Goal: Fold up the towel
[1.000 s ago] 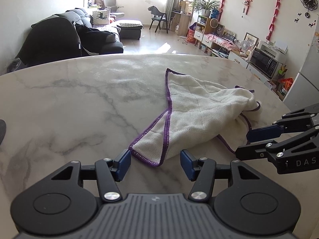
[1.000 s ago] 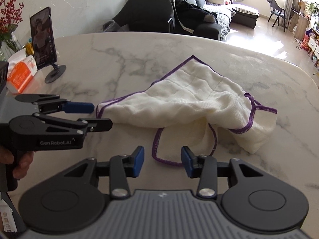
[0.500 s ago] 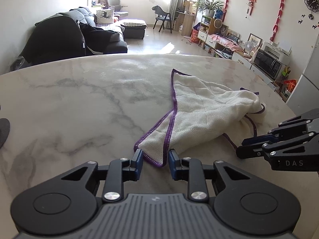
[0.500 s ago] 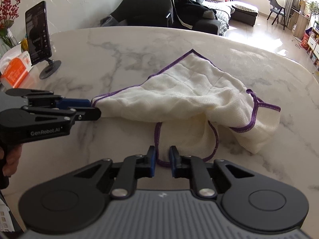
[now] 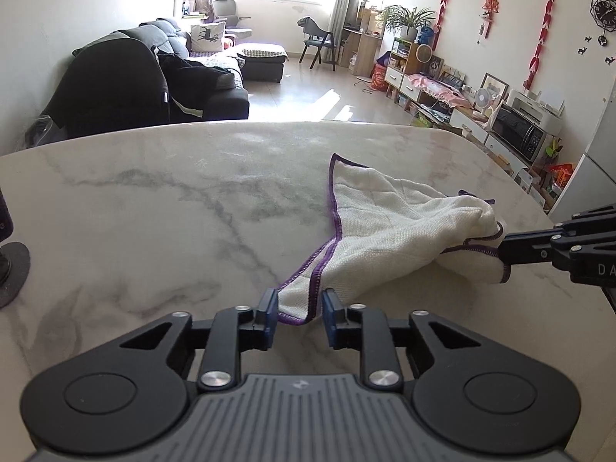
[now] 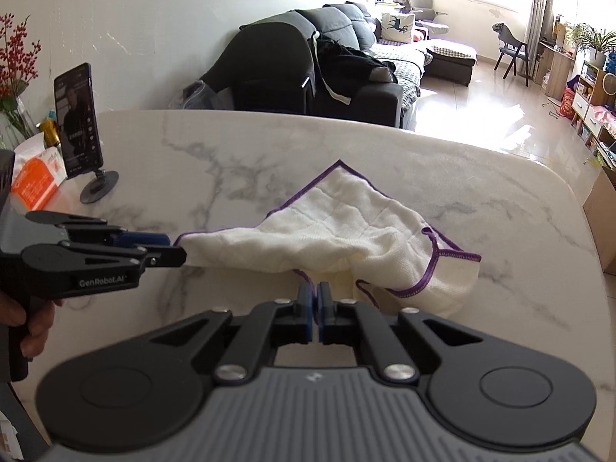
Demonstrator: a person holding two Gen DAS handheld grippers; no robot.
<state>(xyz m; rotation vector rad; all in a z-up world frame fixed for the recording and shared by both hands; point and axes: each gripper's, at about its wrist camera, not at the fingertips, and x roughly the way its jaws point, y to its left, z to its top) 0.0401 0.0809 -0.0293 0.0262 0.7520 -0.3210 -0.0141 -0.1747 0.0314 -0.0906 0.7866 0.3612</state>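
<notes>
Gripping a purple-stitched corner of the cream-white woven towel with purple edging (image 6: pixel 342 238), my right claw (image 6: pixel 318 300) has its blue pads pressed almost together, with the hem vanishing between them. In the left wrist view the same claw (image 5: pixel 504 250) comes in from the right edge, its black tip against the bunched end of the cloth (image 5: pixel 385 231).

My left claw (image 5: pixel 296 312) sits low over the white marble table with grey veins (image 5: pixel 154 211). Its two blue pads stand apart, one on each side of the nearest towel corner, and I see a little gap between each pad and the fabric. Seen from the right wrist camera, this claw (image 6: pixel 169 248) reaches in from the left and its tip meets the towel's left corner; from that angle I cannot tell whether the pads actually pinch the cloth.

The towel lies crumpled on the table between my two claws. Its far corner rests flat on the marble, pointing away from me, while the middle is humped and folded over itself.

At the left end of the table a black smartphone on a round-based stand (image 6: pixel 79 127) is upright, just beside an orange and white tissue pack (image 6: pixel 34 181). Beyond the table stands a dark grey sofa (image 6: pixel 346 50).
</notes>
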